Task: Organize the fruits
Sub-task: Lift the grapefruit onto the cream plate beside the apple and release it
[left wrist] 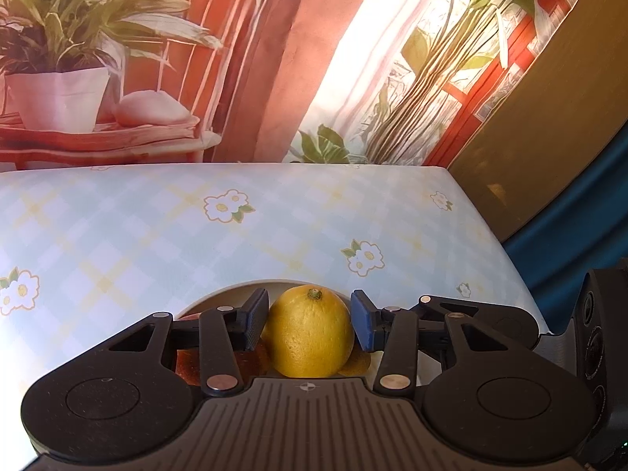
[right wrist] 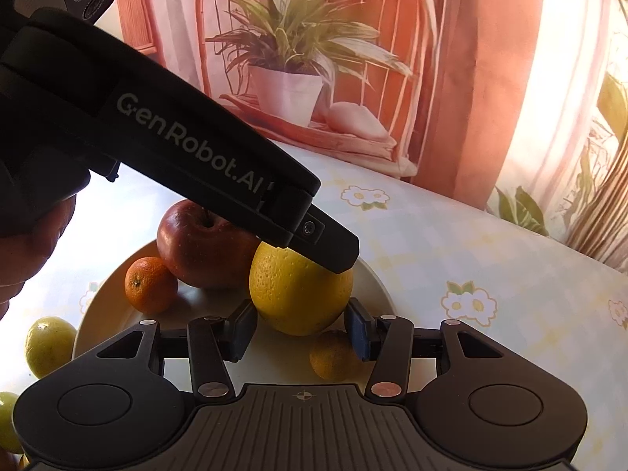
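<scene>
The large yellow citrus sits on the pale plate near the middle of the desk, stem end up, and the left gripper brackets it at its widest girth. Its left pad looks to be against the rind; on the right a thin gap seems to remain, so the jaws are narrow around the fruit and not clearly clamped on it. From the right wrist view, the left gripper comes in from above and lies across the top of this citrus, while the right gripper hangs just in front of the fruit with its jaws partly apart and nothing between them.

Also on the plate are a red apple touching the citrus from behind, a small orange mandarin beside the apple, and a smaller yellowish fruit in front. 2 greenish fruits lie off the plate, on the desk.

The citrus looks firm and fairly heavy for its size, with a thick pebbled rind — that texture should give the pads good friction, yet the round shape lets it roll or squirt out if the pads land off-centre. Holding it across the equator, as now, looks like the sound choice. A moderate squeeze should do; too much would bruise the peel. Lifting straight up avoids nudging the apple — it could roll.
</scene>
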Motion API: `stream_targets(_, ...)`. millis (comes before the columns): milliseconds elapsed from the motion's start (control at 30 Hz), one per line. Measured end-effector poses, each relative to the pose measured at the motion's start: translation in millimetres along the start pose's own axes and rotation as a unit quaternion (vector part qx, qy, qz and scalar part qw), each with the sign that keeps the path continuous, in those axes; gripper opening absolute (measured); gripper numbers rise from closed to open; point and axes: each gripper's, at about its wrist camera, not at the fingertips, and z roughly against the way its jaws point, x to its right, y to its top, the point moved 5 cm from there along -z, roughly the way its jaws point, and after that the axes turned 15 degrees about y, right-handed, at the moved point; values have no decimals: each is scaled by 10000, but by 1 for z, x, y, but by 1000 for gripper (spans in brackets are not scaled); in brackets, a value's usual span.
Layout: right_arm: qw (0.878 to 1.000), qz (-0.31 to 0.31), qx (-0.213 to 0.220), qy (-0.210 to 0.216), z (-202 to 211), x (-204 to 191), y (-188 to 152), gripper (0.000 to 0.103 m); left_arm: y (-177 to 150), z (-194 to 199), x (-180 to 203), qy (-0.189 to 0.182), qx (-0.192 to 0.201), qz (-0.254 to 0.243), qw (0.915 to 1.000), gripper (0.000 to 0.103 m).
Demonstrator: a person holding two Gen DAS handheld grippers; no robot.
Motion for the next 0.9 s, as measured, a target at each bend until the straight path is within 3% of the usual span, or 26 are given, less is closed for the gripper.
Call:
stream_targets(400, 9993, -206, 111, -302, 2, 0, 3, 46, -1, 19, -4, 106, 230, 26, 9997, 46)
stream_targets(900, 9942, -616, 708, -524, 64, -20, -10, 53, -31, 80, -2, 669, 673, -273, 9951, 48)
